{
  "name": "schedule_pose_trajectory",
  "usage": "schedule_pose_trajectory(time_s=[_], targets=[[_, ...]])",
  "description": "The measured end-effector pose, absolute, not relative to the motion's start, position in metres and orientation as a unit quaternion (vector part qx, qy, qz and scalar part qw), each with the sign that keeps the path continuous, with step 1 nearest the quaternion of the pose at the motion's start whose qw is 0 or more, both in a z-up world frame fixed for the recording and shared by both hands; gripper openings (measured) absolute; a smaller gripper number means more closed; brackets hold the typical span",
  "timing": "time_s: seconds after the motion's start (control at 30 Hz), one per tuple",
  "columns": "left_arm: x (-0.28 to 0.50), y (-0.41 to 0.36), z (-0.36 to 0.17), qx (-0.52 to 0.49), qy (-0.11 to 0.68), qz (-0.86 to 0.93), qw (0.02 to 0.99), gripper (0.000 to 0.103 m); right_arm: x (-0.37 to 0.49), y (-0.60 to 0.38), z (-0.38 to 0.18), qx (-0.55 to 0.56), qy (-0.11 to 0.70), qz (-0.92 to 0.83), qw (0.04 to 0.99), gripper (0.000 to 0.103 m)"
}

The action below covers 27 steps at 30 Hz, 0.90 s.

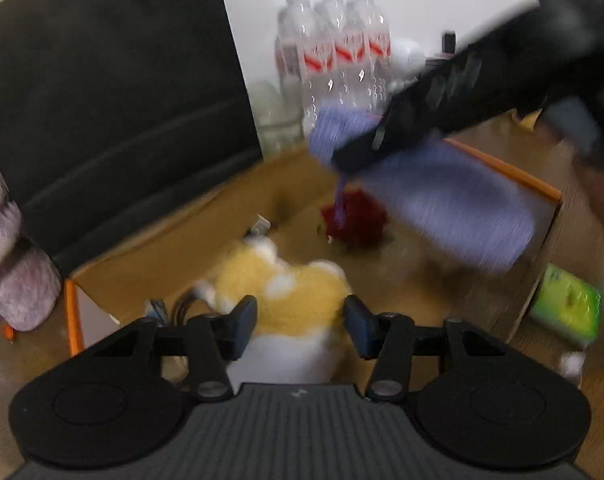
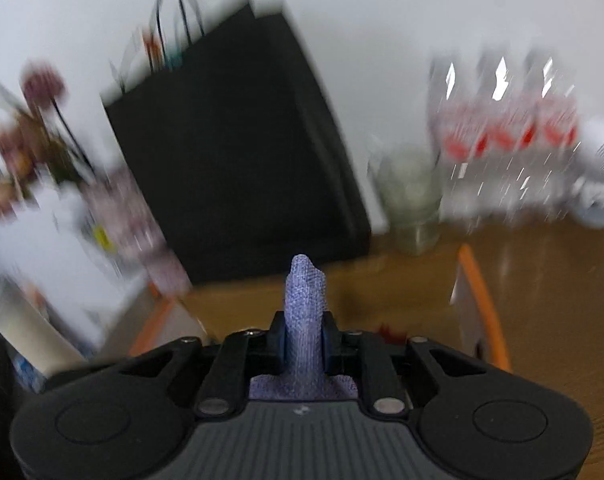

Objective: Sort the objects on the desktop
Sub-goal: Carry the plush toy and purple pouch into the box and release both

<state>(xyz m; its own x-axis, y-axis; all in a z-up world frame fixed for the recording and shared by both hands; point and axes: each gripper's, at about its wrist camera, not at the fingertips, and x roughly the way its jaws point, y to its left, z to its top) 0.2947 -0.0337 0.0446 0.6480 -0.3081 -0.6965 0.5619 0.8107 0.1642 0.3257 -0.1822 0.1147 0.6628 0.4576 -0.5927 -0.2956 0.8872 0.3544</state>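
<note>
Lavender knit cloth pinched between the pressed-together jaws of the right gripper; its free part hangs below that gripper, over the cardboard box. Left gripper spread, pads clear of the yellow-and-white plush toy lying just ahead of it in the box. Red flower farther ahead. Black bag beyond the box.

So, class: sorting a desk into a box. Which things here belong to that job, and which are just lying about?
Part of the job:
- cardboard box
- purple cloth, pinched in the right gripper
- plush toy, at the left gripper, jaws open
- red flower in the box

Lying about:
- black bag
- water bottles
- glass jar
- green packet
</note>
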Motion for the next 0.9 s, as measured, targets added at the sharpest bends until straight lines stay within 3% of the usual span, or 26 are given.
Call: schedule_pose_trajectory(time_s=[0.1, 0.17, 0.33, 0.4, 0.47, 0.53, 0.63, 0.9], targets=[[0.298, -0.024, 0.046, 0.19, 0.345, -0.261, 0.882, 0.06, 0.337, -0.158, 0.083, 0.056, 0.395, 0.197, 0.896, 0.023], [0.297, -0.017, 0.05, 0.176, 0.347, -0.275, 0.879, 0.071, 0.34, -0.151, 0.072, 0.045, 0.417, 0.199, 0.886, 0.041], [0.298, 0.002, 0.061, 0.132, 0.359, -0.252, 0.889, 0.073, 0.335, -0.143, 0.063, 0.013, 0.444, 0.198, 0.874, 0.063], [0.303, 0.001, 0.071, 0.116, 0.358, -0.231, 0.897, 0.075, 0.335, -0.148, 0.071, 0.019, 0.448, 0.191, 0.873, 0.067], [0.301, 0.004, 0.079, 0.092, 0.357, -0.202, 0.907, 0.092, 0.331, -0.157, 0.088, 0.038, 0.438, 0.188, 0.879, 0.075], [0.293, 0.008, 0.086, 0.072, 0.366, -0.164, 0.913, 0.095, 0.326, -0.163, 0.106, 0.044, 0.426, 0.184, 0.885, 0.087], [0.285, 0.008, 0.091, 0.053, 0.376, -0.107, 0.919, 0.103, 0.319, -0.161, 0.119, 0.008, 0.43, 0.175, 0.886, 0.09], [0.251, 0.014, 0.109, 0.012, 0.405, -0.004, 0.914, 0.103, 0.284, -0.157, 0.128, -0.045, 0.475, 0.172, 0.862, 0.09]])
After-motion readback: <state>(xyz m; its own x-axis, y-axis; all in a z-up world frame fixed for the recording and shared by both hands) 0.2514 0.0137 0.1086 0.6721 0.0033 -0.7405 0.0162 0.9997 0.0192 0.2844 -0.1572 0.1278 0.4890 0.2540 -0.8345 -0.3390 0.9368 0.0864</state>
